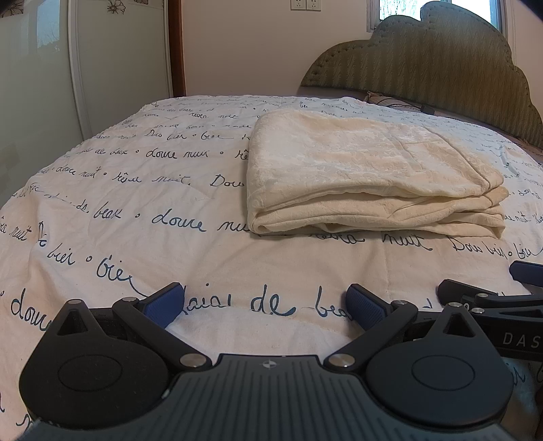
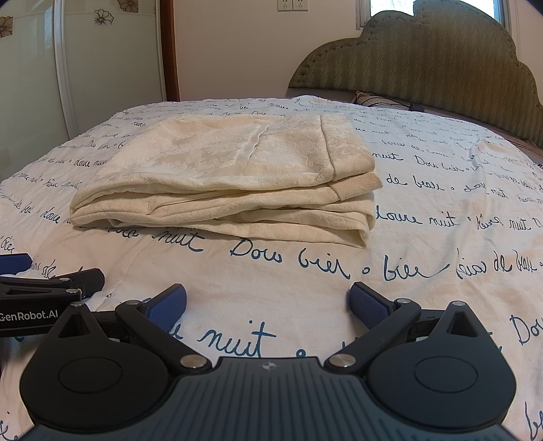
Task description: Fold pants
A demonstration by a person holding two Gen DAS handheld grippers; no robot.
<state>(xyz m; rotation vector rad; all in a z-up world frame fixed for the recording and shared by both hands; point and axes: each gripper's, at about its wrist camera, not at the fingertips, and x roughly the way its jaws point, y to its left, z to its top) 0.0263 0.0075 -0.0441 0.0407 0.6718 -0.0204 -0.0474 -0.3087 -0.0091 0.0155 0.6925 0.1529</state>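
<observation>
Nearest the lens in the left wrist view: our left gripper (image 1: 264,302), jaws spread wide, blue ribbed pads (image 1: 166,303) apart with nothing between them. It sits low over the bedspread (image 1: 118,210), white with dark blue cursive script. Whether it touches the fabric we can't tell.

Same picture on the right wrist view: our right gripper (image 2: 268,302) also wide open, blue pads (image 2: 368,305) empty, bedspread (image 2: 441,203) visible through the gap.

Each gripper catches the other at frame edge, so they sit side by side, near each other. In the left view the right one's black arm and blue tip sit at the right edge; in the right view the left one shows at the left edge, "GenRobot.AI" printed on it.

The cream pants (image 1: 366,176) lie folded in a flat layered stack on the bedspread, ahead of both grippers and apart from them. From the left view the stack is right of centre; from the right view the pants (image 2: 230,176) are left of centre. So it's roughly between our two lines of sight. Layered edges face us; a hemmed band runs along the stack's right end.

Behind: green quilted headboard (image 2: 424,57), wall sockets (image 1: 305,4), wardrobe door with flower decals (image 2: 101,51).
</observation>
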